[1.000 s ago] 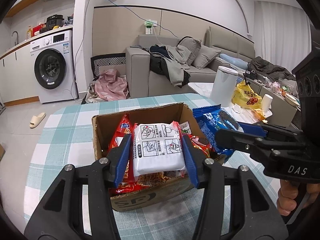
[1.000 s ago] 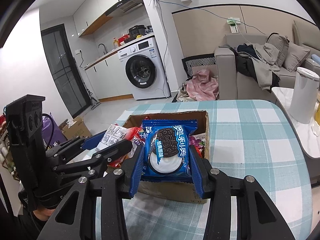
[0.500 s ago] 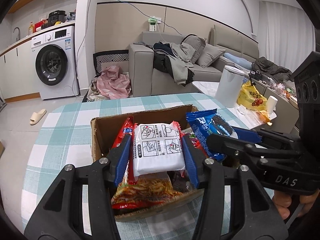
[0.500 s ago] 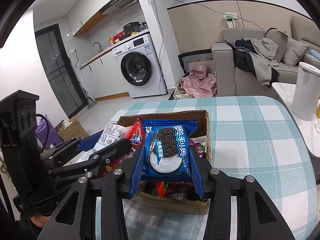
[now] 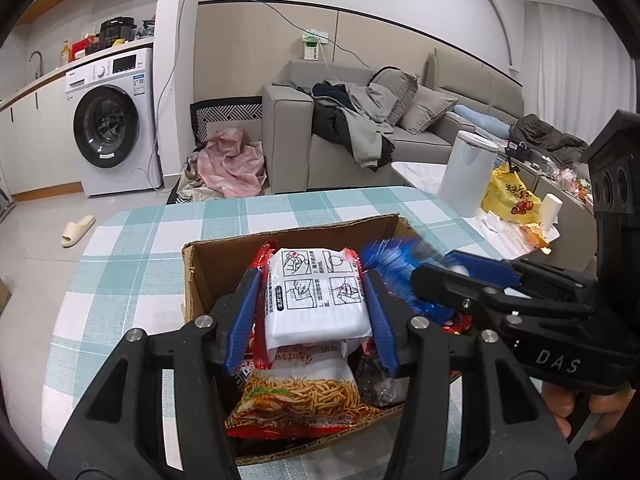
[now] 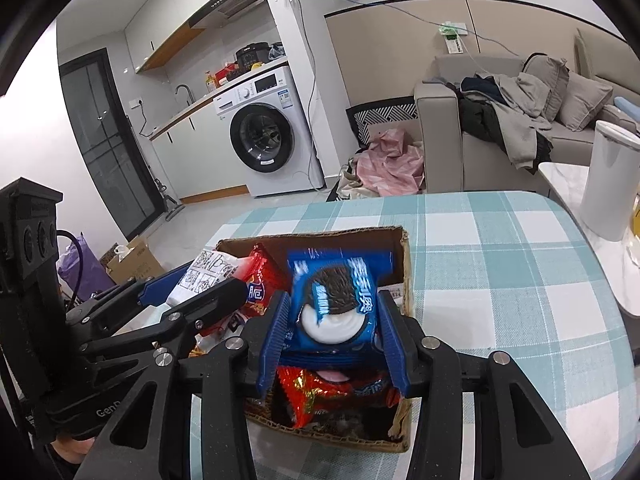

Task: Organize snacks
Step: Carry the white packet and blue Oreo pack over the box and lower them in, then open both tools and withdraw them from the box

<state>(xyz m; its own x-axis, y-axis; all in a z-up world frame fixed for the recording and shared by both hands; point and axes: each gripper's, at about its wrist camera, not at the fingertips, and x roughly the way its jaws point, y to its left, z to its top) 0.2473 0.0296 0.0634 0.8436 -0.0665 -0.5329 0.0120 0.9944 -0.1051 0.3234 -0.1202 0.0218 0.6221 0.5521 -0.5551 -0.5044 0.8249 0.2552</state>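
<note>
An open cardboard box (image 5: 212, 264) (image 6: 406, 276) with several snack bags stands on a table with a teal checked cloth (image 5: 140, 264) (image 6: 500, 280). My left gripper (image 5: 310, 280) is shut on a white packet with line drawings (image 5: 316, 300) and holds it over the box, above a noodle snack bag (image 5: 300, 396). My right gripper (image 6: 334, 298) hangs over the box's right half. Its jaws are opening, and the blue cookie packet (image 6: 334, 304) sits blurred and tilted between the pads, coming loose. In the left wrist view that packet (image 5: 392, 260) is a blue smear.
A red bag (image 6: 262, 280) leans inside the box. A white canister (image 5: 468, 172) (image 6: 608, 184) and a yellow bag (image 5: 508, 196) stand on a side table to the right. A sofa and a washing machine lie beyond. A person's hand (image 5: 592, 412) grips the right handle.
Both grippers have moved forward over the box with their packets. The right jaws have widened, and the blue cookie packet, sharp before, is now blurred and tilted between them.
</note>
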